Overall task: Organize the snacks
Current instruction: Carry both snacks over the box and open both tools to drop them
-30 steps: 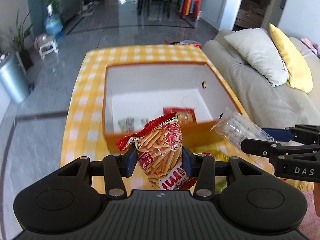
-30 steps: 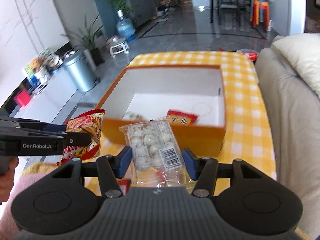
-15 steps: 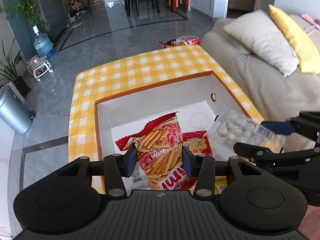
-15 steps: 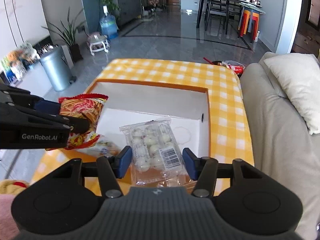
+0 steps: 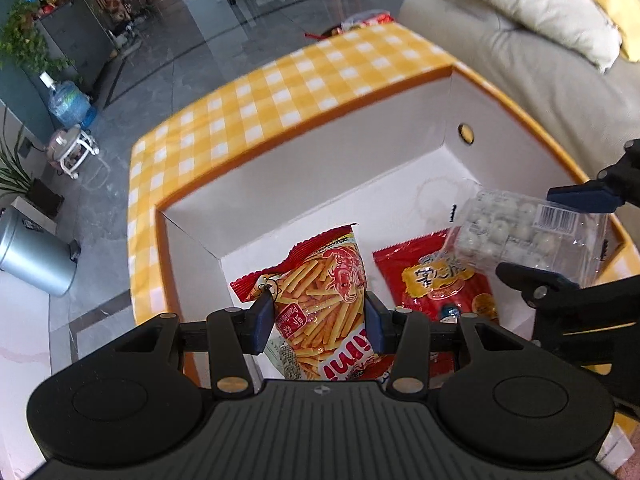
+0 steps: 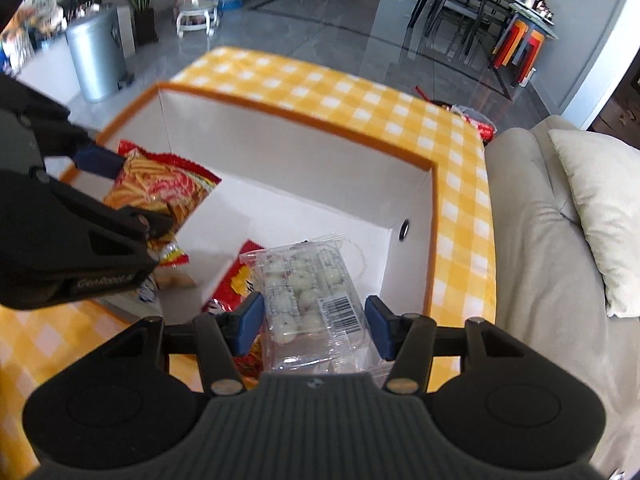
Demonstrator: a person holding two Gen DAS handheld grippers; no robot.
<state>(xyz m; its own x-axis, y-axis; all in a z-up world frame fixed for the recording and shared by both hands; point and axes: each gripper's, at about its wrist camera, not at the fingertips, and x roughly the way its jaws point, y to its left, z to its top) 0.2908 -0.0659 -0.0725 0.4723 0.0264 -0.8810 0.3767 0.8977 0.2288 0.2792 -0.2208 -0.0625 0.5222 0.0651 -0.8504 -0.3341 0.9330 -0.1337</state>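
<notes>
Where the left wrist view applies:
Worktop: yellow checked cloth, grey floor, sofa beside.
Box: orange rim, white inside.
Left gripper: pinching fries bag over box.

Right wrist view:
Right gripper: pinching clear ball pack, barcoded, over box interior.

Left gripper: matte black plastic body with ribbed central housing, two round recessed discs, brass-coloured pivot screws and blue rectangular finger pads. Right gripper: identical black construction, blue pads. Grey "GenRobot.AI" lettering marks the left unit's side in the right wrist view.
</notes>
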